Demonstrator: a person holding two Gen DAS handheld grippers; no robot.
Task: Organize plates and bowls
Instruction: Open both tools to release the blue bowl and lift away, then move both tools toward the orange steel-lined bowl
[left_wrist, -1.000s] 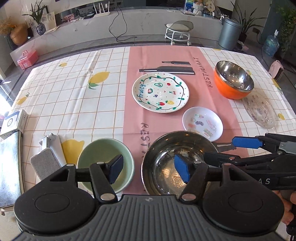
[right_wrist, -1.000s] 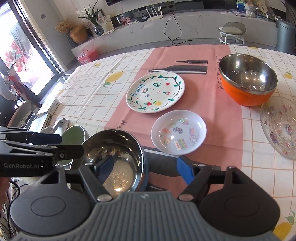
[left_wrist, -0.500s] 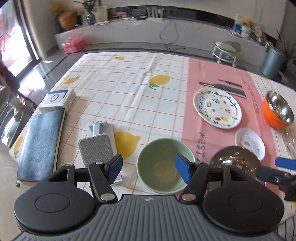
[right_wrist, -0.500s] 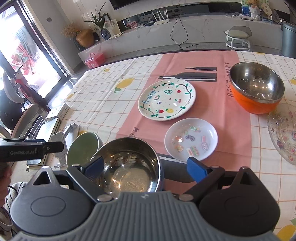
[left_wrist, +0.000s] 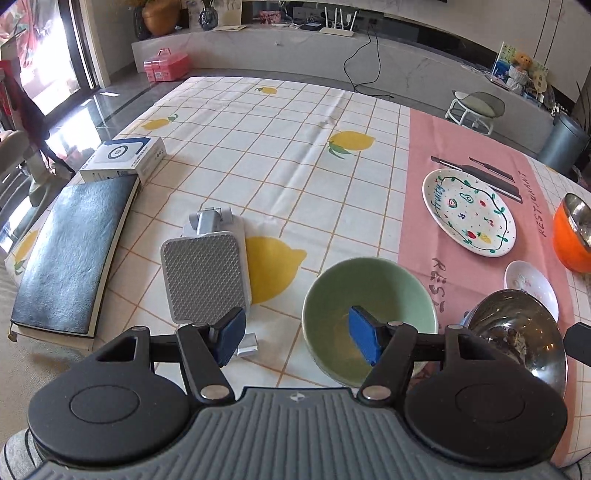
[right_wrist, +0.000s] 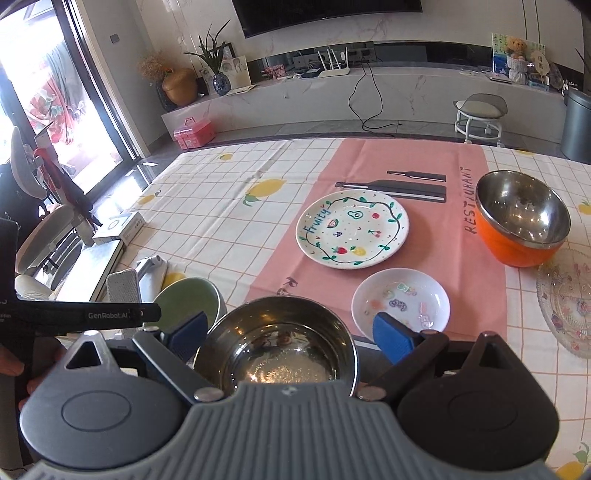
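table (right_wrist: 229, 206): checked lemon-print cloth with a pink runner down the middle, everything sits on it
fruit plate (right_wrist: 351, 229): biggest dish, on the runner around 12 o'clock from the right gripper
orange bowl (right_wrist: 522, 221): steel inside, out at 2 o'clock, just beside a clear glass plate (right_wrist: 567, 299) at 3
steel bowl (right_wrist: 275, 347): right in front of the right cam, between the pads
green bowl (left_wrist: 369, 314): next to the steel one at its 9 o'clock, empty
small white dish (right_wrist: 400, 304): stickers on it, 1 o'clock of the steel bowl
left gripper (left_wrist: 297, 339): spread wide, nothing grasped, left rim of the green bowl between the pads
right gripper (right_wrist: 291, 334): jaws just been opening, now released, straddling the steel bowl without pressing on it
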